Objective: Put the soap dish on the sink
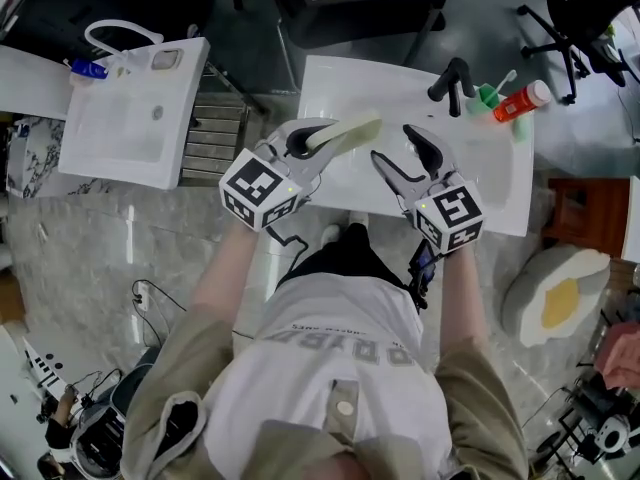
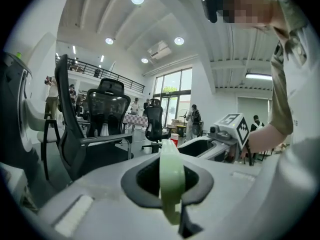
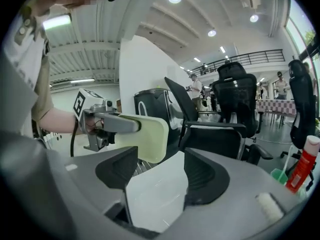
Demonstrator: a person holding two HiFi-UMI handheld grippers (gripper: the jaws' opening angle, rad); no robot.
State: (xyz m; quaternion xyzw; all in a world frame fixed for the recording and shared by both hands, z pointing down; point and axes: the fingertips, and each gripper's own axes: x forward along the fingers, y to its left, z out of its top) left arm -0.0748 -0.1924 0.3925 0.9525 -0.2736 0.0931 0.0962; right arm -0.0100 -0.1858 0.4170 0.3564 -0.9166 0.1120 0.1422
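The pale green soap dish (image 1: 345, 131) juts out from my left gripper (image 1: 310, 140), which is shut on one end of it, above the front left part of the white sink (image 1: 500, 183). In the left gripper view the soap dish (image 2: 171, 176) shows edge-on, pinched between the dark pads. My right gripper (image 1: 400, 150) hangs open over the sink's middle, just right of the dish, with nothing in it. The right gripper view shows the soap dish (image 3: 150, 136) ahead and to the left, held by the left gripper (image 3: 107, 124), with the white sink (image 3: 155, 194) showing between the spread jaws.
A black faucet (image 1: 452, 80), a green cup with a toothbrush (image 1: 487, 95) and a red bottle (image 1: 520, 100) stand at the sink's back right. A second white sink (image 1: 130, 113) lies to the left. Office chairs (image 1: 360, 8) stand behind.
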